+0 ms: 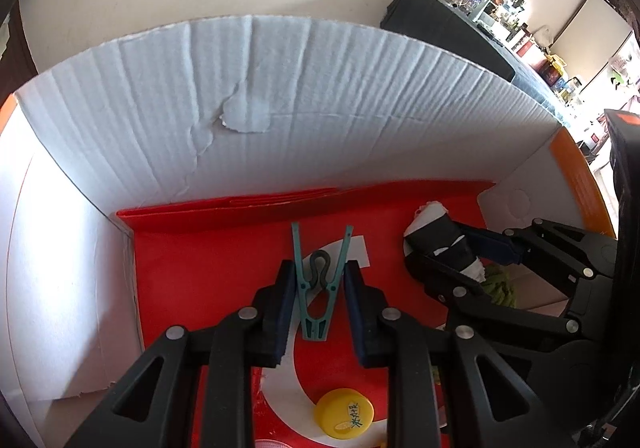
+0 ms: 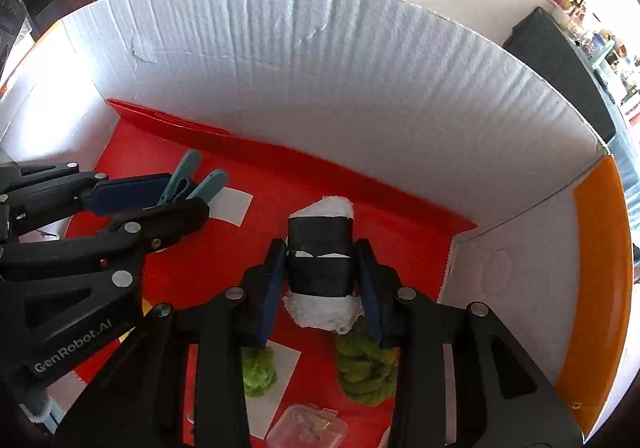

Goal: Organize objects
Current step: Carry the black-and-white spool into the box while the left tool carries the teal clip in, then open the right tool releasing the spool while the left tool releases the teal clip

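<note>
Black linkage arms of the left gripper (image 1: 316, 280) fill the bottom of the left wrist view, blue pads nearly closed on a teal clothespin (image 1: 320, 284). Pads (image 1: 280, 288) press the peg's two legs just above its joint; the peg's long ends splay out past the fingertips in a V, a grey wire spring sits between them. Peg is lifted over the red floor (image 1: 200, 268) of a white corrugated cardboard box (image 1: 280, 96).

Right gripper (image 2: 320, 272) also narrow, pads clamped on both sides of a white cloth roll wrapped in black tape bands (image 2: 320, 264). Roll points away from the camera, white ends sticking out front and back. Whether it touches the floor or hangs just above, cannot tell.

Both grippers are inside the same box, side by side, peg on the left, roll on the right. Each shows up at the edge of the other's view.

Other stuff on the box floor:
- yellow bottle cap (image 1: 344, 414) with writing, near the camera below the left gripper, on a white curved print
- green yarn bundle (image 2: 366, 364) under the right gripper, second smaller green clump (image 2: 260, 370) beside it on a white patch
- small clear plastic case (image 2: 306, 426) at the bottom edge
- white square label (image 2: 230, 210) near the peg

Cluttered dark counter (image 1: 460, 32) beyond the box, far right.
</note>
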Available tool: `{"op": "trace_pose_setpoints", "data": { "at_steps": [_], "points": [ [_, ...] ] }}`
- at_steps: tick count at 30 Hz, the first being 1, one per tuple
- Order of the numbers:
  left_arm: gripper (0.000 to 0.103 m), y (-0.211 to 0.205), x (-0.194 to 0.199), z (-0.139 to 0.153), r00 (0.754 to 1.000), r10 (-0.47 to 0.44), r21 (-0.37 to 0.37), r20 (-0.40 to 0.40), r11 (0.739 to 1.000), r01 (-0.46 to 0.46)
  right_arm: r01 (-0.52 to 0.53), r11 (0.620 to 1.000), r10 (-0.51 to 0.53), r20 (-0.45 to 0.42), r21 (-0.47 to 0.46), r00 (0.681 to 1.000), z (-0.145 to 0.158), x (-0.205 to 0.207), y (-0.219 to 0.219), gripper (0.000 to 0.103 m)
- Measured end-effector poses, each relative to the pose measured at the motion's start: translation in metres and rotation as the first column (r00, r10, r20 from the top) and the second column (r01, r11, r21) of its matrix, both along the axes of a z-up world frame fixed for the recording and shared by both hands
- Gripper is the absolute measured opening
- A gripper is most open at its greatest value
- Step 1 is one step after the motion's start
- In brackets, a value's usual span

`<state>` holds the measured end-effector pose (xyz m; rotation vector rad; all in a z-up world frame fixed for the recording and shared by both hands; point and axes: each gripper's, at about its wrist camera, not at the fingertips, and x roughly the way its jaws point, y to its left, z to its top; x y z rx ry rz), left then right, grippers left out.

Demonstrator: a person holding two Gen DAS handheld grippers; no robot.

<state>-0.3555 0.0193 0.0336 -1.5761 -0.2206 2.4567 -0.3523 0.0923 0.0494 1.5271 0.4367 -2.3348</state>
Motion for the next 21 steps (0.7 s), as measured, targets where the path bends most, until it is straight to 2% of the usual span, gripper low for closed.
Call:
{"op": "trace_pose_setpoints", "data": {
  "at_steps": [13, 21],
  "points": [
    [0.025, 0.003, 0.001, 0.0, 1.0, -0.002, 0.004, -0.001, 1.0, 0.002, -0.002, 1.0, 0.002, 0.002, 0.007, 1.0, 0.0, 0.009, -0.001, 0.034],
    [0.025, 0.002, 0.002, 0.002, 1.0, 0.003, 0.001, -0.006, 1.0, -0.003, 0.003, 1.0, -0.003, -0.002, 0.021, 1.0, 0.0, 0.012, -0.005, 0.04]
  ]
}}
